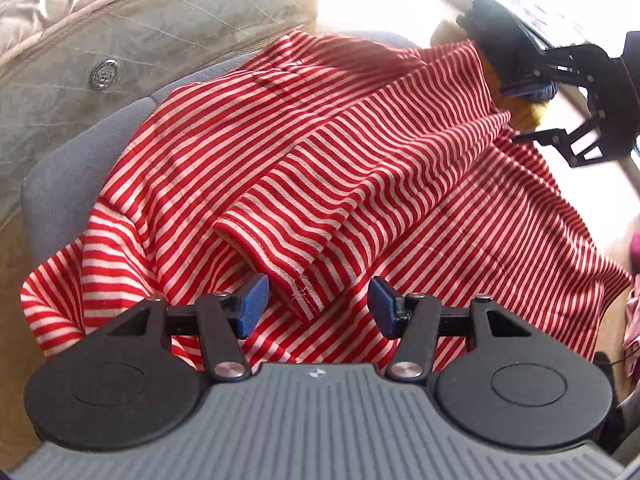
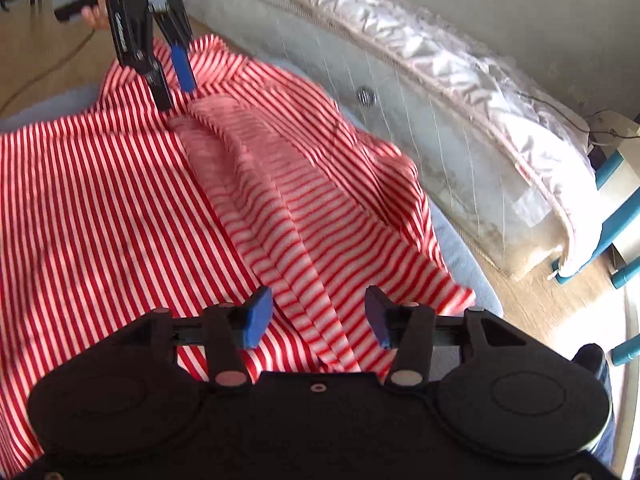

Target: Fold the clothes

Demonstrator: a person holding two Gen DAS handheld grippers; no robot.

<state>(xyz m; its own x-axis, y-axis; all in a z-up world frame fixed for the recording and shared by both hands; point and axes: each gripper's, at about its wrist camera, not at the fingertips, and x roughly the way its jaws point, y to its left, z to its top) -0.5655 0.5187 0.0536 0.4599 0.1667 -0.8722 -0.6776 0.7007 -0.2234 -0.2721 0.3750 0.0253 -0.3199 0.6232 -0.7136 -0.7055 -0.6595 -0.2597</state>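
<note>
Shirt [image 1: 420, 208] lies spread on a grey cushion [image 1: 60, 184], one sleeve [image 1: 304, 200] folded across it. Both tools, left [image 1: 318, 306] and right [image 2: 318, 316], hover wide apart, empty. Pinch the hem evenly at both sides so the fold stays straight.

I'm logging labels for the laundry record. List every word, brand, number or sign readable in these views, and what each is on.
No text can be read.
Left gripper body: a small pale emblem at its front edge, too small to read.
Left gripper arm in the right wrist view: a pale marking, blurred, unreadable.
Mattress side: a round metal vent with a pattern, no legible letters.
Striped shirt: no tag or print showing.
</note>
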